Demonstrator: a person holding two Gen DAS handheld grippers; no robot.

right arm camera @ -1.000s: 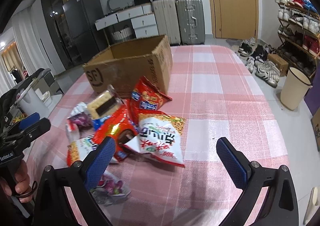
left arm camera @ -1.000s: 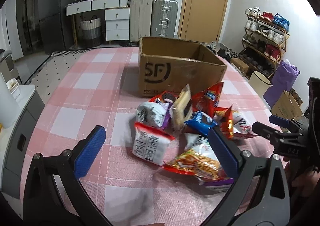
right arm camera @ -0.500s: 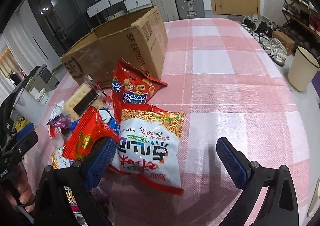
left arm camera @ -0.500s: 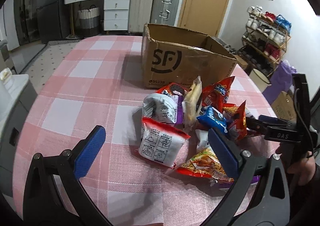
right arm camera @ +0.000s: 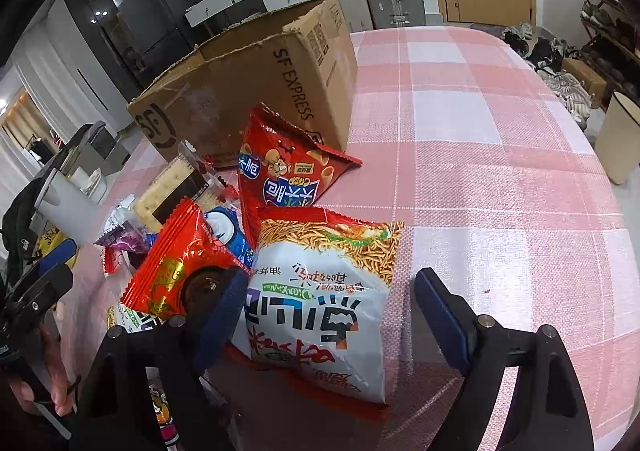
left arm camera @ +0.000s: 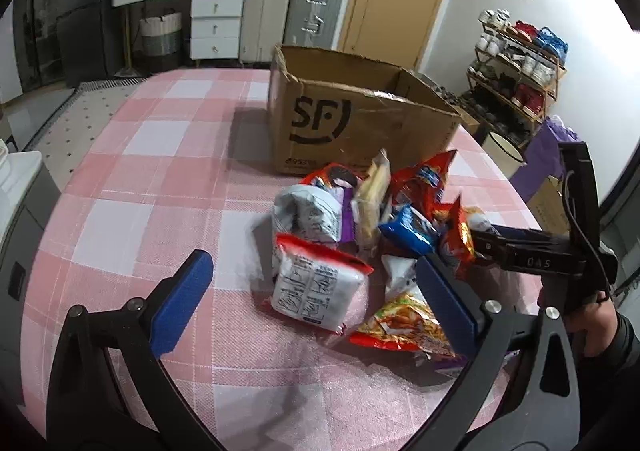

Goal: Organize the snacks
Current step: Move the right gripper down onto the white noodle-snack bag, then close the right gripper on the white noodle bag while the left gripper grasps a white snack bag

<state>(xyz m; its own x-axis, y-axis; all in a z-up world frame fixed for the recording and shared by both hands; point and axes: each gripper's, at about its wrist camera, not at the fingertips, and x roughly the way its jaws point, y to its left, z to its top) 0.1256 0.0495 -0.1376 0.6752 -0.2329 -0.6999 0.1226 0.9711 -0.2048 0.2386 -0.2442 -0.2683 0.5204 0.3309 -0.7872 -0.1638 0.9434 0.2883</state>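
Observation:
A pile of snack packets lies on the pink checked table (left arm camera: pixel 160 179) in front of an open cardboard box (left arm camera: pixel 352 119) marked SF, which also shows in the right wrist view (right arm camera: pixel 256 87). My left gripper (left arm camera: pixel 316 291) is open, low over the table, with a white red-topped packet (left arm camera: pixel 316 283) between its fingers. My right gripper (right arm camera: pixel 332 311) is open around a white noodle-snack bag (right arm camera: pixel 324 303). A small red packet (right arm camera: pixel 180 267) leans at its left finger. A red crisp bag (right arm camera: pixel 288 167) stands by the box.
A blue packet (left arm camera: pixel 408 231), a cracker pack (left arm camera: pixel 372 195) and an orange noodle bag (left arm camera: pixel 404 327) lie in the pile. Suitcases (left arm camera: pixel 296 7), drawers and a shoe rack (left arm camera: pixel 516 67) stand beyond the table. The table's right half (right arm camera: pixel 500 139) is bare cloth.
Both grippers have moved forward and lower toward the pile. The right gripper now straddles the white noodle bag; the left now frames the white red-topped packet.

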